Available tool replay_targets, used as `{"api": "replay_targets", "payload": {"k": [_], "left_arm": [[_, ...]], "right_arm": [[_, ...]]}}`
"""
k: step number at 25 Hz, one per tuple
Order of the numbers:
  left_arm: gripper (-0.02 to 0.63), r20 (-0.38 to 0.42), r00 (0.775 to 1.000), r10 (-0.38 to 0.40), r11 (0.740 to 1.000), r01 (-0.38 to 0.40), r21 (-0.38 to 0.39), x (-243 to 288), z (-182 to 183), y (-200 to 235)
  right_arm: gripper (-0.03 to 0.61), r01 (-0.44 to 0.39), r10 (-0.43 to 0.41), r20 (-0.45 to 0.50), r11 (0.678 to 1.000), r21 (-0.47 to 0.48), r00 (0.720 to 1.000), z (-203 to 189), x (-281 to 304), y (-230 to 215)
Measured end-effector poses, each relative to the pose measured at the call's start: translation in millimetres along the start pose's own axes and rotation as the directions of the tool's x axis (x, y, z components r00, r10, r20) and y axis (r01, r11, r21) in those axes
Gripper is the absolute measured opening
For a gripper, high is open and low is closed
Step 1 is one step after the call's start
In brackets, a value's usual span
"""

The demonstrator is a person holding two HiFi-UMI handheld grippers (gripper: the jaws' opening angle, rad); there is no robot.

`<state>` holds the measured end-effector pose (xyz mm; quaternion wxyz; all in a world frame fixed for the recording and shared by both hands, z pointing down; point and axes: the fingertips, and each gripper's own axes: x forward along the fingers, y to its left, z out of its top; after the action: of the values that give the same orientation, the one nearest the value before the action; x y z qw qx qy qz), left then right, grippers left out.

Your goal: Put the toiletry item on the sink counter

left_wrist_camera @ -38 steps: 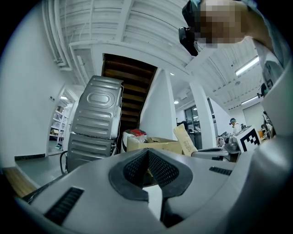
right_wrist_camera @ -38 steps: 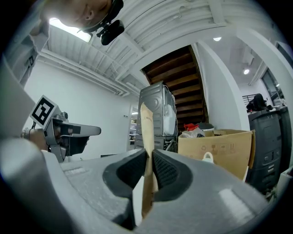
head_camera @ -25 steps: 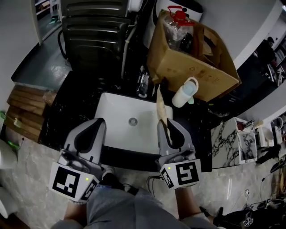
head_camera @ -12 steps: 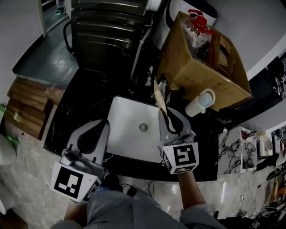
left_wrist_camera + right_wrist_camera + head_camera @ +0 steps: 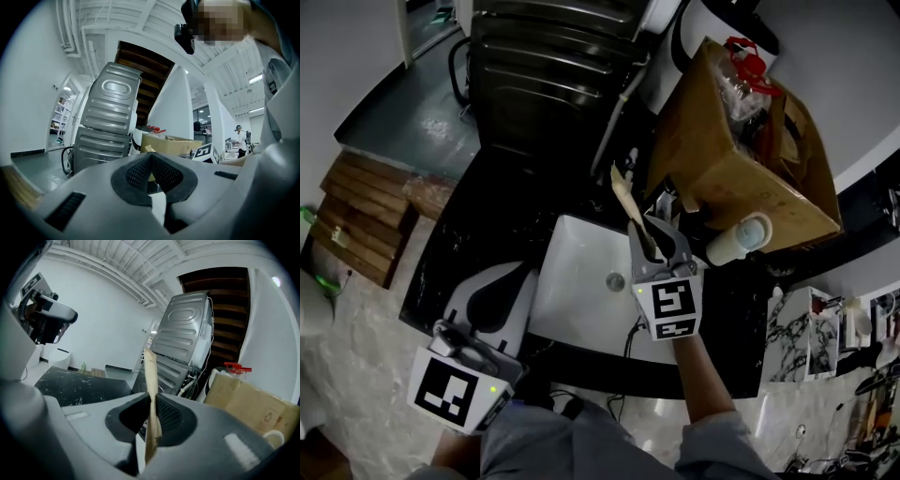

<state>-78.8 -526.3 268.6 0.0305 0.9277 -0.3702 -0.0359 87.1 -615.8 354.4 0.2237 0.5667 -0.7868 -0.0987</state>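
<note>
- R gripper (image 5: 652, 239): jaws nearly together, clamped on 1 thin tan packet (image 5: 625, 192). Packet's lower end is hidden btw the pads; print on it too small to read.
- Packet sticks up out of the jaws, top leaning a bit left. In head view it shows over the far rim of the sink (image 5: 577, 281), not lying on the table (image 5: 478, 216).
- L gripper (image 5: 514, 274): jaw tips meet, nothing btw them. It sits near-left by the sink's left edge, well apart from R gripper.
- Far right: 1 cardboard box (image 5: 741, 169), contents mostly hidden; a clear bottle (image 5: 745, 66) w/ red cap pokes out the top.
- 1 white cup (image 5: 739, 241) just beside the box, on its near side.
- Far: grey ribbed appliance (image 5: 553, 66), top cut off in head view.
- Count: 2 grippers, 1 packet, 1 sink, 1 box, 1 cup.
- Person's arms cut off at the near edge of head view.
</note>
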Motion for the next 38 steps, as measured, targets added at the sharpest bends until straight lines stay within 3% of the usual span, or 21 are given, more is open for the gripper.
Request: {"api": "replay_targets", "payload": {"k": [3, 9, 15, 19, 26, 32, 38], "left_arm": [[0.005, 0.005, 1.0, 0.014, 1.0, -0.014, -0.004, 1, 0, 11], [0.005, 0.001, 0.999, 0.035, 0.999, -0.035, -0.003, -5, 0, 30], [0.005, 0.071, 0.996, 0.059, 0.998, -0.059, -0.002, -10, 10, 49], [0.005, 0.008, 0.996, 0.088, 0.996, -0.087, -0.027, -16, -3, 61], [0.005, -0.023, 0.992, 0.121, 0.993, -0.121, -0.002, -22, -12, 77], [0.005, 0.007, 0.99, 0.141, 0.99, -0.141, -0.02, -26, -7, 87], [0.005, -0.114, 0.979, 0.169, 0.981, -0.179, -0.079, -35, -33, 89]], "right_arm": [[0.037, -0.025, 0.024, -0.021, 0.999, -0.028, 0.999, -5, 25, 5], [0.037, -0.073, 0.074, -0.07, 0.997, 0.014, 0.995, -22, 65, 18], [0.037, -0.103, 0.094, -0.141, 0.993, -0.059, 0.986, -44, 107, 28], [0.037, -0.129, 0.094, -0.21, 0.978, -0.161, 0.973, -63, 127, 31], [0.037, -0.155, 0.084, -0.306, 0.964, -0.217, 0.948, -96, 158, 48], [0.037, -0.177, 0.057, -0.395, 0.945, -0.276, 0.917, -124, 175, 53], [0.037, -0.223, 0.065, -0.46, 0.928, -0.3, 0.885, -144, 183, 55]]}}
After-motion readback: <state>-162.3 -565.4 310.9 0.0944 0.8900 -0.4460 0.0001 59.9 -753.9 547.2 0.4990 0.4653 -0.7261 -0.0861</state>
